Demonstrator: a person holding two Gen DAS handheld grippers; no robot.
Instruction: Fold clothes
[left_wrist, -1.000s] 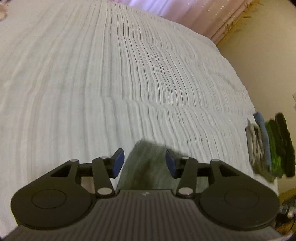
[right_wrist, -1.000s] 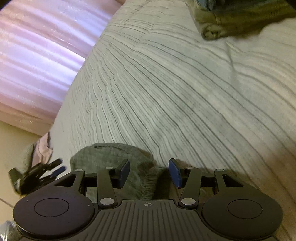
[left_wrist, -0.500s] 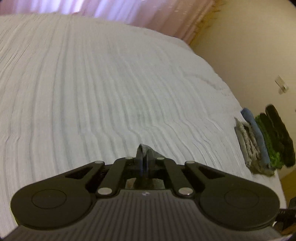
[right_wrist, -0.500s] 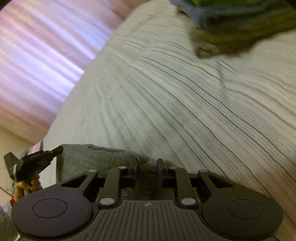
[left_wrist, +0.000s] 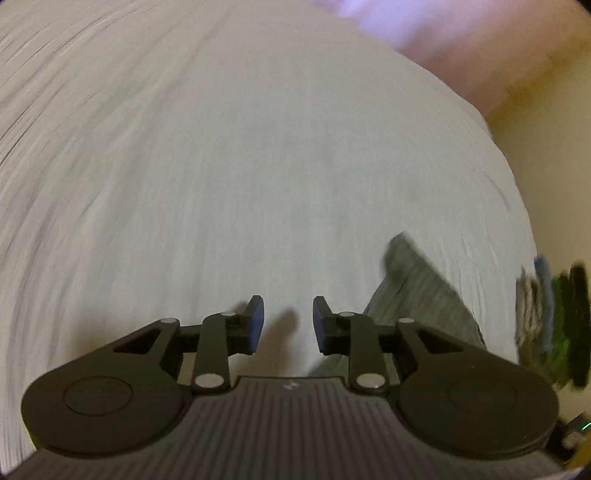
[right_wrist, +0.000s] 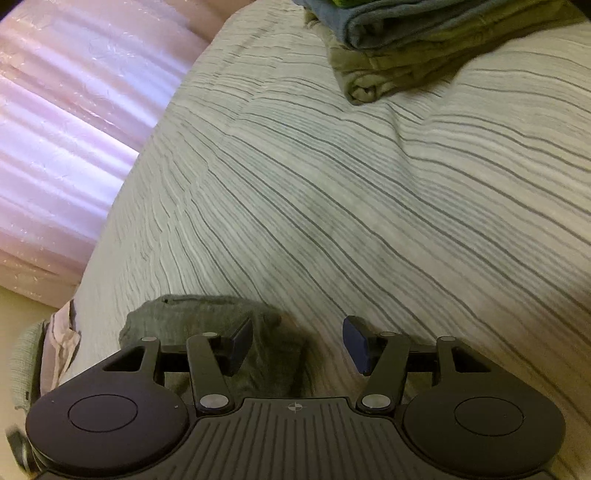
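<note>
Beyond the grey cloth (right_wrist: 207, 325), folded clothes (right_wrist: 417, 40) crowd the bed (right_wrist: 332, 184).

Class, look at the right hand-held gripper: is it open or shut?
Open. The right hand-held gripper has its blue pads wide apart, gripping nothing; the grey cloth lies beneath its left finger.

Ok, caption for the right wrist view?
Open right gripper over a grey-green cloth on the striped bedspread, folded stack beyond.
</note>
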